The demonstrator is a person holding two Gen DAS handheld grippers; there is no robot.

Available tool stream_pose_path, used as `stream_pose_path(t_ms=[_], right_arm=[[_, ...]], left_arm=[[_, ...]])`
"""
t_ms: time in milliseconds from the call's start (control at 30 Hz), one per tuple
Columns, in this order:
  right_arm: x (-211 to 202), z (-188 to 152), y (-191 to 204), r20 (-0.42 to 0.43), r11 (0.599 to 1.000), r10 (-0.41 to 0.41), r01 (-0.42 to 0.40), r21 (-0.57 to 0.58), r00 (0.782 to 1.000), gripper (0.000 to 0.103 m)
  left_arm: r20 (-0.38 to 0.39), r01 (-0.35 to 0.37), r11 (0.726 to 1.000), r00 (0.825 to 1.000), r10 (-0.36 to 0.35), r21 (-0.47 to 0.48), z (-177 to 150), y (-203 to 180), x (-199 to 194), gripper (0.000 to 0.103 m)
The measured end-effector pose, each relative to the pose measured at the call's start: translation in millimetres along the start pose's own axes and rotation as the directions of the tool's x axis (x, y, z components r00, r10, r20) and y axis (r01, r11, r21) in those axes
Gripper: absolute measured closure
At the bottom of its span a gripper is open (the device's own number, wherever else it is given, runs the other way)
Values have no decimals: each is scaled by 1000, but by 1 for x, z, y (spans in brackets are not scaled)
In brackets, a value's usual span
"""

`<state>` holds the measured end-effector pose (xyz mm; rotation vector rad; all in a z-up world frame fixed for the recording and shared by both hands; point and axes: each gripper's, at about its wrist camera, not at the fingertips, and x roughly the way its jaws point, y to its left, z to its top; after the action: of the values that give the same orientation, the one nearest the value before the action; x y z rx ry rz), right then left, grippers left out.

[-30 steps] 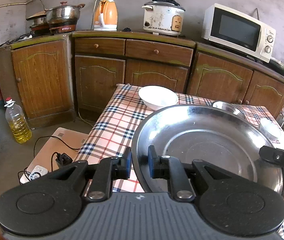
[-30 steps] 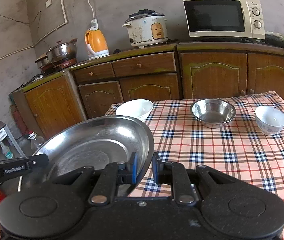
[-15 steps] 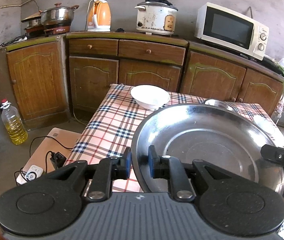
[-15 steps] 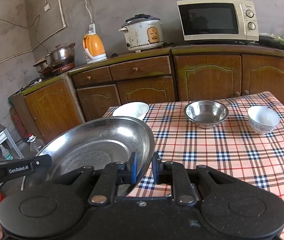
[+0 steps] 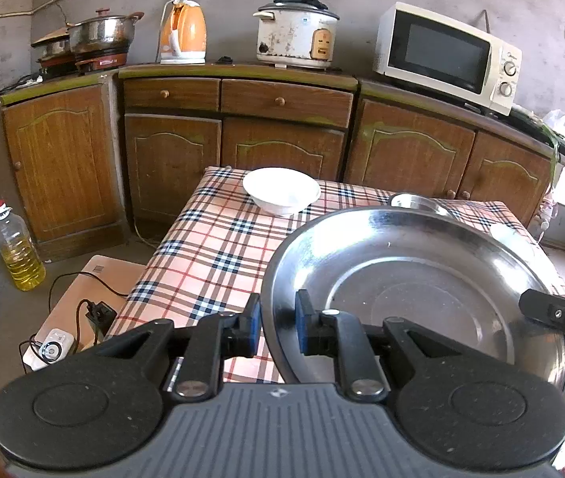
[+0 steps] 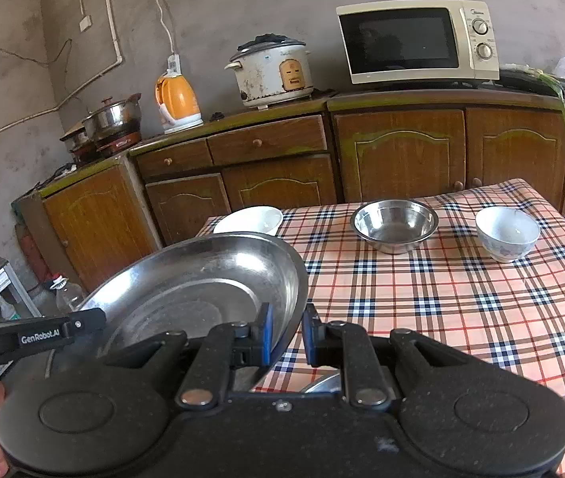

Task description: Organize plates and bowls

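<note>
Flanking steel plate (image 6: 202, 279) — white bowl (image 6: 250, 219), steel bowl (image 6: 395, 225) beyond.

Left gripper (image 5: 276, 328): black two-finger tool with blue pads, clamped on the near-left rim of the plate.
Plate: large round stainless-steel plate (image 5: 421, 279), held above the table.
Right gripper (image 5: 561, 314): black finger reached in at the plate's right rim.
Table: red-and-navy checked tablecloth (image 5: 210, 255) covered it.
Bowls: wide white ceramic bowl (image 5: 281, 191) at the far edge; small steel bowl (image 5: 413, 200) peeked over the plate's far rim.
Floor: plastic bottle of yellow oil (image 5: 17, 253) stood at left.
</note>
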<state>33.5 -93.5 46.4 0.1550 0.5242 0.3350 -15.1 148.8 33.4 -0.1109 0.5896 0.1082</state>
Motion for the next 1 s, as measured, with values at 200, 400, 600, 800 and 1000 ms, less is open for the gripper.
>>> stream_pose_path(t_ms=[200,400,600,800,1000], right_arm=[[-5,-2,-3,1,1000,-1,1,9,1000,82],[-8,-5,-9,1,1000,-8,8,22,1000,82],[-12,-8,-16,-2,999,-15,15,34,1000,82],[-16,-10,-23,-4,999,-24,25,45,1000,82],[-19,-16,-30,-10,998,-38,38,55,999,82]], left_arm=[[-2,7,1000,1000,-7,3,-2,-3,-2,85],[-7,19,1000,1000,-19,7,-4,-7,-1,85],[-12,28,999,1000,-28,15,-7,-12,-1,85],[-19,39,999,999,-38,26,-10,-18,1,85],[-25,47,998,999,-46,40,-13,-25,2,85]])
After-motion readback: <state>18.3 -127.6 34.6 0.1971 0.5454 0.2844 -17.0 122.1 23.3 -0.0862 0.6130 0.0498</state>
